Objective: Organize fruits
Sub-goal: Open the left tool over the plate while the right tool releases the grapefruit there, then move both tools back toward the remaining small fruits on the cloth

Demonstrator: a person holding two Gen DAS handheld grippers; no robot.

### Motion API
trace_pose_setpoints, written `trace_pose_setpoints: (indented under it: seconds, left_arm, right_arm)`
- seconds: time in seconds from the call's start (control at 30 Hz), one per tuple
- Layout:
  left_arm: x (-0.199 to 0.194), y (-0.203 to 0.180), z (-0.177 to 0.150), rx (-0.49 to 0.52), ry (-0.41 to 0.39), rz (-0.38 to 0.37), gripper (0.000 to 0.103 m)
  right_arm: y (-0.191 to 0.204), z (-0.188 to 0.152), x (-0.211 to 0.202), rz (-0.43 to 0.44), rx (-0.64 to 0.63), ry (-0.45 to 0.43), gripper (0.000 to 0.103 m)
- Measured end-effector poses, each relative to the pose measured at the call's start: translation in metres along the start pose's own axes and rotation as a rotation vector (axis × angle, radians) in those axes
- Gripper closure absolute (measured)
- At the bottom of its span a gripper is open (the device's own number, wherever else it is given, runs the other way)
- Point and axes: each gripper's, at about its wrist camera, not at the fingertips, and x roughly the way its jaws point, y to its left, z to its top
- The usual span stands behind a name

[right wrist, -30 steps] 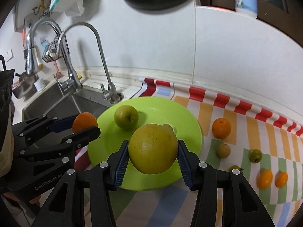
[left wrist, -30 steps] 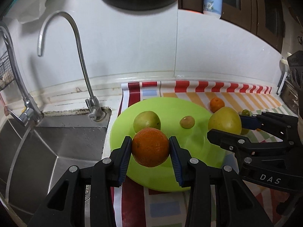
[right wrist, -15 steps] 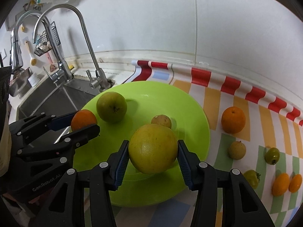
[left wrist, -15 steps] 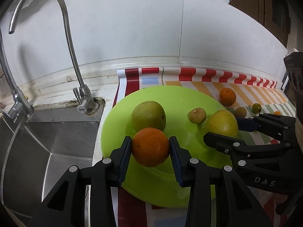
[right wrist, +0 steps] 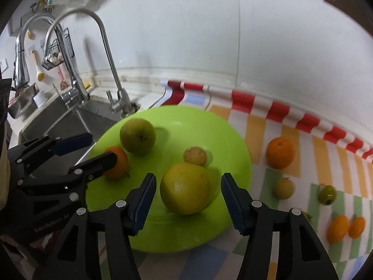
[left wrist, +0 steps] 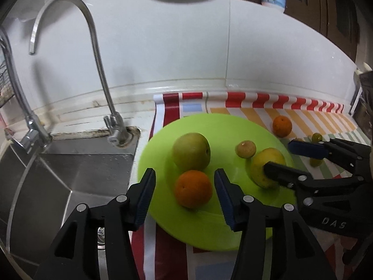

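A lime-green plate (left wrist: 223, 126) (right wrist: 209, 128) lies on a striped mat beside the sink. On it rest an orange (left wrist: 193, 188) (right wrist: 117, 165), a green apple (left wrist: 191, 152) (right wrist: 137, 136), a small tan fruit (left wrist: 245, 148) (right wrist: 194, 155) and a big yellow citrus (left wrist: 265, 165) (right wrist: 185, 187). My left gripper (left wrist: 184, 179) (right wrist: 102, 147) straddles the orange, its jaws opening, with gaps on both sides. Around the yellow citrus stands my right gripper (right wrist: 188, 179) (left wrist: 278, 155), its jaws also opening and its pads clear of the fruit.
A steel sink (left wrist: 70, 175) with a curved faucet (left wrist: 100, 65) sits left of the plate. On the mat (right wrist: 291, 137) to the right lie another orange (right wrist: 279, 152), a small yellow fruit (right wrist: 283, 187), a green tomato (right wrist: 327, 194) and two small orange fruits (right wrist: 338, 232).
Both grippers came down to the plate and spread their jaws. The orange and the yellow citrus, gripped before, now rest on the plate free of the pads.
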Motion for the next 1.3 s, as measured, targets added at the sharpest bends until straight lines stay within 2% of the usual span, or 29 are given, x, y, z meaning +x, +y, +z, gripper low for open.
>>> trace_pose_setpoints:
  seconds: [0.43, 0.63, 0.7, 0.93, 1.03, 1.3]
  left_arm:
    - [-0.059, -0.017, 0.005, 0.02, -0.094, 0.002, 0.043]
    - [-0.09, -0.028, 0.005, 0.033, -0.156, 0.019, 0.031]
    - [-0.1, -0.032, 0.004, 0.039, -0.172, 0.017, 0.03]
    - [-0.125, -0.047, -0.001, 0.046, -0.201, 0.008, 0.024]
    - [-0.134, -0.054, -0.004, 0.052, -0.213, 0.009, 0.02]
    - [-0.155, -0.073, -0.009, 0.058, -0.255, 0.009, 0.013]
  right_arm:
    - [-0.002, -0.004, -0.072, -0.036, 0.032, -0.106, 0.044]
    - [-0.003, -0.013, -0.101, -0.063, 0.044, -0.142, 0.044]
    - [-0.004, -0.017, -0.108, -0.07, 0.052, -0.147, 0.041]
    - [-0.009, -0.031, -0.135, -0.095, 0.076, -0.177, 0.04]
    - [-0.012, -0.038, -0.147, -0.107, 0.092, -0.192, 0.034]
    - [-0.023, -0.054, -0.174, -0.14, 0.118, -0.224, 0.034]
